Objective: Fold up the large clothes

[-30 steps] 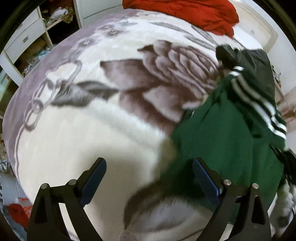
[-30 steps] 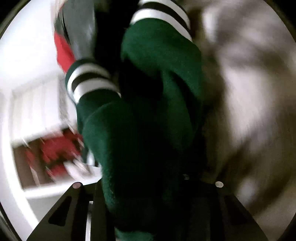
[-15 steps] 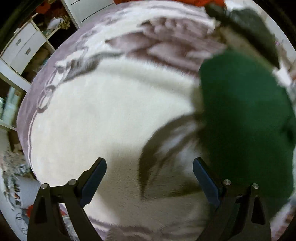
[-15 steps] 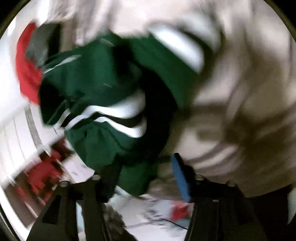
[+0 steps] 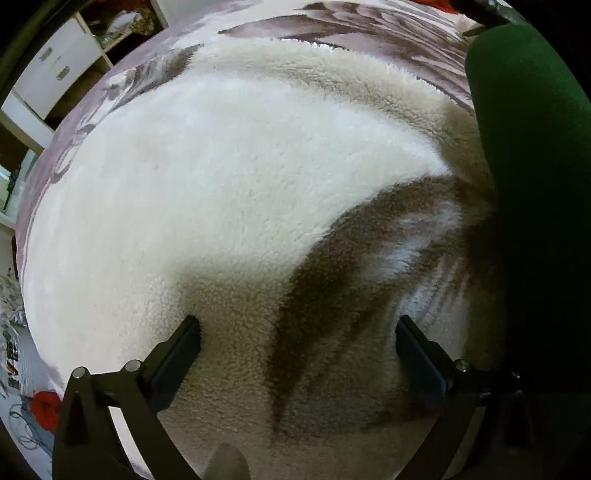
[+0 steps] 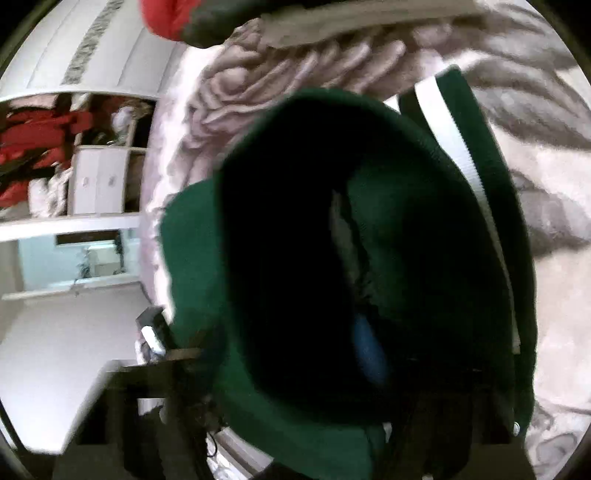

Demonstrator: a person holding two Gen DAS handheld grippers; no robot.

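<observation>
A dark green garment with white stripes [image 6: 388, 229] hangs bunched over my right gripper [image 6: 306, 354]. The jaws are shut on its cloth; one blue pad [image 6: 365, 350] shows through a fold, the other finger is hidden. In the left wrist view the same green garment [image 5: 528, 155] fills the right edge, lifted above the fleece blanket [image 5: 229, 177]. My left gripper [image 5: 297, 339] is open and empty, low over the blanket, just left of the garment.
The white and grey-brown patterned blanket covers the bed. A red garment [image 6: 166, 18] lies at the far end. White cabinets and shelves with clutter [image 6: 99, 184] stand beside the bed; drawers [image 5: 51, 70] show at upper left.
The right gripper has swung the green garment across and up; the cloth now drapes over it. The left gripper has dropped closer to the blanket, and the garment has slid to its right edge.
</observation>
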